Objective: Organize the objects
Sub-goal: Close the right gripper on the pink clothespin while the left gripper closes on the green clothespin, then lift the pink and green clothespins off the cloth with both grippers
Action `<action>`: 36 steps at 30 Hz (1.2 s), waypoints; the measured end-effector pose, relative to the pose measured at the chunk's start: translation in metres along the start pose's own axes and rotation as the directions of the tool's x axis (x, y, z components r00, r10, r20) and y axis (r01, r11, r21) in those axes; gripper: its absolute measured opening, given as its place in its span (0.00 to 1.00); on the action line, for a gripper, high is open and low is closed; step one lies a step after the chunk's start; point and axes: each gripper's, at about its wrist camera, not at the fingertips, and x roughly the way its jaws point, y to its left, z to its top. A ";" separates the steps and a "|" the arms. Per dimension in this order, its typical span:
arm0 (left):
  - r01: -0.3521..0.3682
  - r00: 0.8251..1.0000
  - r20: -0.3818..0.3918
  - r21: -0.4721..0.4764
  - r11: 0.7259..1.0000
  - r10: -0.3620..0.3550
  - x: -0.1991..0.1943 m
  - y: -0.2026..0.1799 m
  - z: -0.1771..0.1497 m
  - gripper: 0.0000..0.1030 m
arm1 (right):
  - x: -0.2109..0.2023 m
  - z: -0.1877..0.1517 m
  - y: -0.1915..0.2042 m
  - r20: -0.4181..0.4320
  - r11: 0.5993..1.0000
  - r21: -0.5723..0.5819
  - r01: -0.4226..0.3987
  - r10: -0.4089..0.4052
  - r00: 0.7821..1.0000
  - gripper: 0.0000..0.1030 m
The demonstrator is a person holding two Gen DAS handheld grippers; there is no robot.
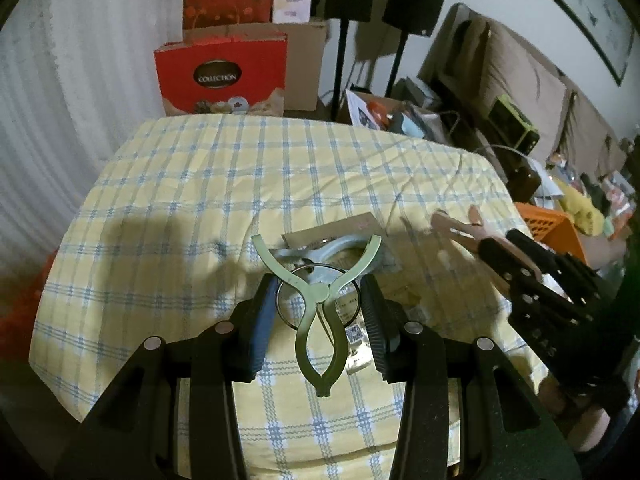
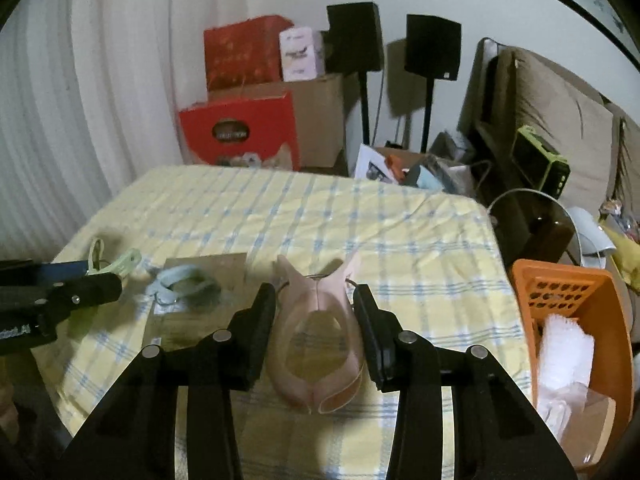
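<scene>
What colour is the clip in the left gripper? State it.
Pale green clip, held in the left gripper; clearest in the left wrist view.

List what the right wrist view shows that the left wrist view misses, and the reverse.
Only the right wrist view shows the white brush lying in the orange basket. Only the left wrist view shows the metal ring on the green clip, which sits in the left gripper. Both show the checked cloth, the pale blue clip on its card, and the pink clip in the right gripper.

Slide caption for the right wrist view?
Right gripper holds a pink clip over the checked cloth; blue clip left, orange basket right.
</scene>
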 end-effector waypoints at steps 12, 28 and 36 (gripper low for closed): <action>-0.090 0.991 0.103 0.020 0.996 0.088 -0.026 -0.010 0.001 0.38 | -0.023 -0.001 -0.012 0.042 1.000 0.006 0.008 -0.008 0.999 0.39; -0.092 0.978 0.194 0.100 0.991 0.071 -0.060 -0.047 0.002 0.38 | -0.023 -0.014 -0.032 -0.059 0.996 0.071 -0.051 0.056 0.997 0.37; -0.096 0.977 0.200 0.102 0.990 0.074 -0.061 -0.051 0.000 0.38 | -0.001 -0.026 -0.006 -0.145 0.998 0.046 0.035 -0.028 0.989 0.80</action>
